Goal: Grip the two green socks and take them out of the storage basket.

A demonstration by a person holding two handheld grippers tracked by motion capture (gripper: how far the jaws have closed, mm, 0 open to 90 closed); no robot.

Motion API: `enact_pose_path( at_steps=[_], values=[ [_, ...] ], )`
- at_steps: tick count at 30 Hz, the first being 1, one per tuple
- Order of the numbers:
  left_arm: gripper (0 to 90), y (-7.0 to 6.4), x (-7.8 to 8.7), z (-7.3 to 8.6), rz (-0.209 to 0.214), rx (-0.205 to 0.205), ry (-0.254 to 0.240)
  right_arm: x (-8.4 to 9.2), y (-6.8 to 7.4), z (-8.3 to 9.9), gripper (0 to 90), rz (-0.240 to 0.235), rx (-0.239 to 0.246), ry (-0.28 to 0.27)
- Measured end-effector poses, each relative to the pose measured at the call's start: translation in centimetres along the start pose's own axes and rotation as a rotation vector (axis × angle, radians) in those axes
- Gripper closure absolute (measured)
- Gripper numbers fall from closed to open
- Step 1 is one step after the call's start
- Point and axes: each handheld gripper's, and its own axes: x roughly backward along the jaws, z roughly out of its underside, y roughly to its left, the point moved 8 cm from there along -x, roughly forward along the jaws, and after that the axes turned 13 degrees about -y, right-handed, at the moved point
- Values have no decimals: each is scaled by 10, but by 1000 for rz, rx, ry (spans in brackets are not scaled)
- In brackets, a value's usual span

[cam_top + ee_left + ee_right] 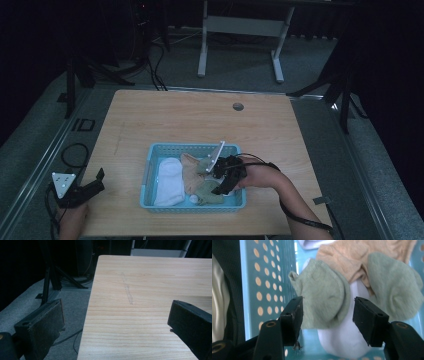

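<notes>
Blue plastic basket (150, 175) near the front middle of the wooden tabletop (165, 120), packed with socks. Right forearm bent in from the basket's right side, hand (255, 176) over the rim, right hand-held gripper (220, 181) angled down into the basket's right half. Jaws partly open, either side of a pale green sock (324, 297), pads close to the fabric but not seen pressing on it. Same green sock lying over a white sock (342, 340), a second green sock (394, 287) and a tan sock (352, 257) just beyond. Another white sock (169, 182) along the basket's left half. Left hand (72, 220) low at the tabletop's front left corner, well left of the basket, left hand-held gripper (97, 180) pointing across the bare wood. Jaws spread wide, nothing between them.
</notes>
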Motion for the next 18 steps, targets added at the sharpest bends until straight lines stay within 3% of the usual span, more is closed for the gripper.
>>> enact_pose_path(
  at_steps=[9, 18],
  values=[
    [4, 0, 0, 0, 1, 3, 3, -14, -4, -9, 467, -13, 21, 4],
    [3, 0, 0, 0, -2, 4, 2, -26, -6, -4, 488, -9, 49, 48]
  ],
)
